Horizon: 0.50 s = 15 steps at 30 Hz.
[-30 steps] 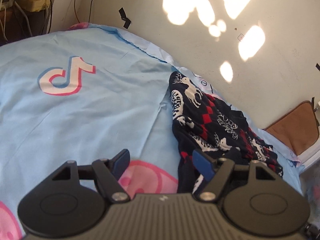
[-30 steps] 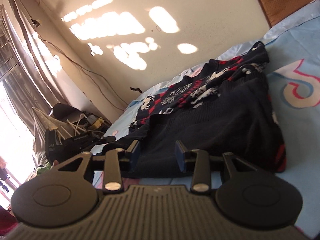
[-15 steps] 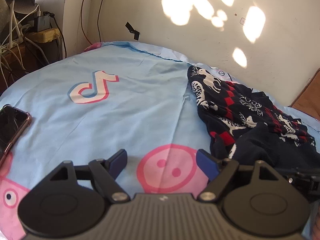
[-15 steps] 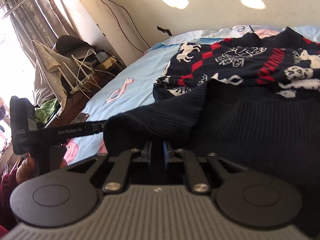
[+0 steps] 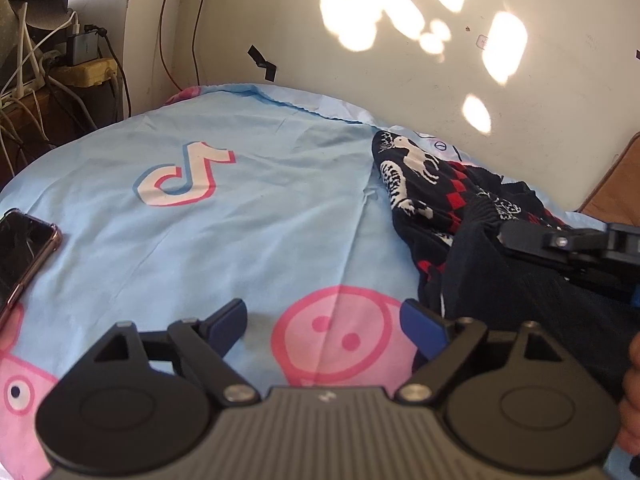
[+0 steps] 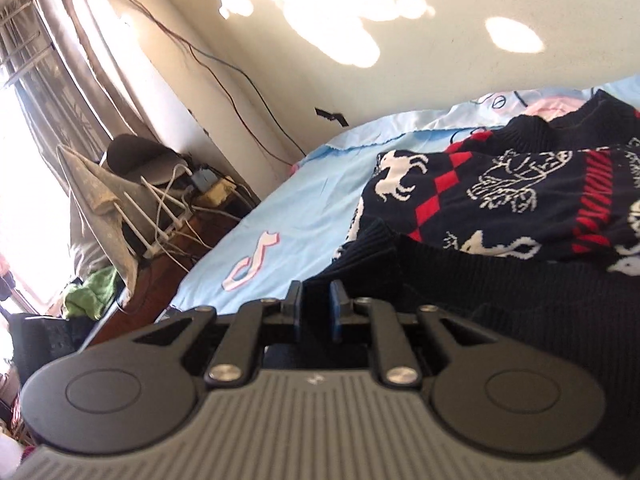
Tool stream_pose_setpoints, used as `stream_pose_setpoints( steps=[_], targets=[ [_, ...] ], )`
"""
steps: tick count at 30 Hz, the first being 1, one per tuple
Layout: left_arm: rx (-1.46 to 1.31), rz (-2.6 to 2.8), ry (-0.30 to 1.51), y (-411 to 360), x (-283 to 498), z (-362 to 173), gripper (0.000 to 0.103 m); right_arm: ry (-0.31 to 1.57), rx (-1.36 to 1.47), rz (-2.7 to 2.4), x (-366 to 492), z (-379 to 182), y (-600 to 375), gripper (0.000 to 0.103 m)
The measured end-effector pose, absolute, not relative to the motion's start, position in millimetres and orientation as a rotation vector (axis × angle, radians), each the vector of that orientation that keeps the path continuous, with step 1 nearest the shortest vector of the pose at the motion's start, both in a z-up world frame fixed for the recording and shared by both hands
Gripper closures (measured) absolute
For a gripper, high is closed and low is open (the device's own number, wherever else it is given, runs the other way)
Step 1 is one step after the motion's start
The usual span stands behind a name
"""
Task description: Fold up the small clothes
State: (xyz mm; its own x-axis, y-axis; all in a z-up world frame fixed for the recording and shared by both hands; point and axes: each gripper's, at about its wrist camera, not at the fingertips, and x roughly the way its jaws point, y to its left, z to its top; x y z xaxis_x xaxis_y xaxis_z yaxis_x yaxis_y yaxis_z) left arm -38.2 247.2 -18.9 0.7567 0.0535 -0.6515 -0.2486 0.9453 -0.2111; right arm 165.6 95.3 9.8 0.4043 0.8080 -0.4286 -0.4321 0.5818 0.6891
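Left gripper (image 5: 322, 322): jaws have just been opening, now spread wide over bare bedsheet (image 5: 248, 216), nothing between them. The sweater (image 5: 472, 216) lies to its right, long axis running away toward the wall. Right gripper (image 6: 314, 306) is nearer, jaws nearly together, apparently pinching the sweater's dark ribbed edge.

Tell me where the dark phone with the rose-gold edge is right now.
The dark phone lies at the left edge of the left wrist view, on the light blue bedsheet, left of its printed music-note logo.
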Motion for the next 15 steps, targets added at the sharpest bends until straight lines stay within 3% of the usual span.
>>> stream_pose_setpoints(
  steps=[11, 15],
  targets=[
    [-0.146, 0.124, 0.667, 222.3, -41.7, -10.2, 0.014, 0.700, 0.528, 0.545, 88.5, 18.1, -74.8, 0.066],
    [-0.207, 0.053, 0.706, 219.6, -43.1, -6.8, 0.014, 0.700, 0.633, 0.411, 55.6, 10.5, -127.5, 0.062]
  ],
)
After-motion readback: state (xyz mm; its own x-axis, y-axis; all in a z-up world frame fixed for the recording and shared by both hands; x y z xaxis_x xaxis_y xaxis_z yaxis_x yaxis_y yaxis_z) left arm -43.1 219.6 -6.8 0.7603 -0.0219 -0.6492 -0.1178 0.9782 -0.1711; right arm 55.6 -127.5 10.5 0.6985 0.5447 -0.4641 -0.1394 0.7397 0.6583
